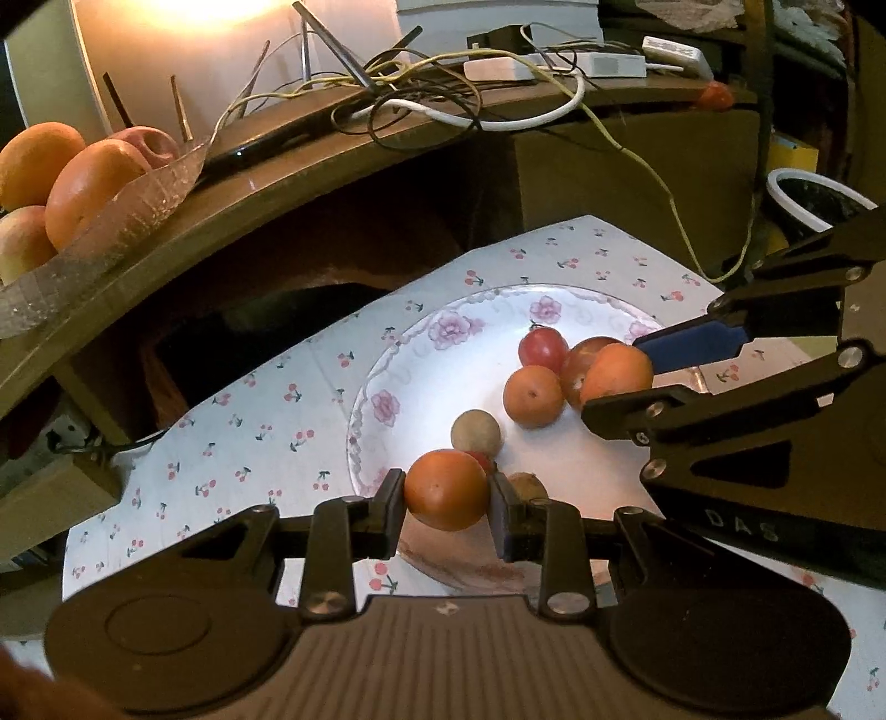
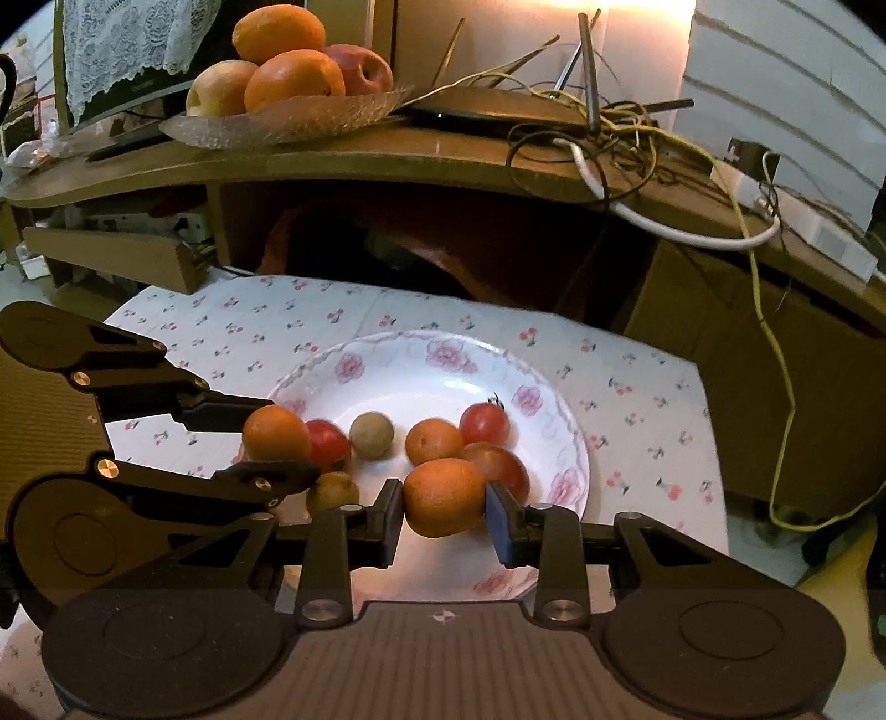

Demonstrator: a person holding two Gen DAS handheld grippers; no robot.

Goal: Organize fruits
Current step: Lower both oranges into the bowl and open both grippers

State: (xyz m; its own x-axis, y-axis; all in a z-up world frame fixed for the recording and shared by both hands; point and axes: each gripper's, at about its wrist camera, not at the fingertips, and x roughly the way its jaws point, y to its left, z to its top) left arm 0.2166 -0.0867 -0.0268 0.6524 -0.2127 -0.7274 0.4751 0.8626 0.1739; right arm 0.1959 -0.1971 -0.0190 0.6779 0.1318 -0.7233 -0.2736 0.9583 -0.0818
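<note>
Dim warm room, lamp glare (image 1: 183, 8) blown out up top, fisheye edges bent, prob. slightly soft.

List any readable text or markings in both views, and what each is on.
"DAS": on the right gripper body, seen in the left wrist view; the letters may run on past what shows.
Crosshair mark, no letters: on each gripper's own base, bottom centre of both views.
Adapters on the desk: any print is too blurred to read.

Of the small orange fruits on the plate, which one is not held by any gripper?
The small orange fruit resting mid-plate beside the red tomato; no fingers touch it.
</note>
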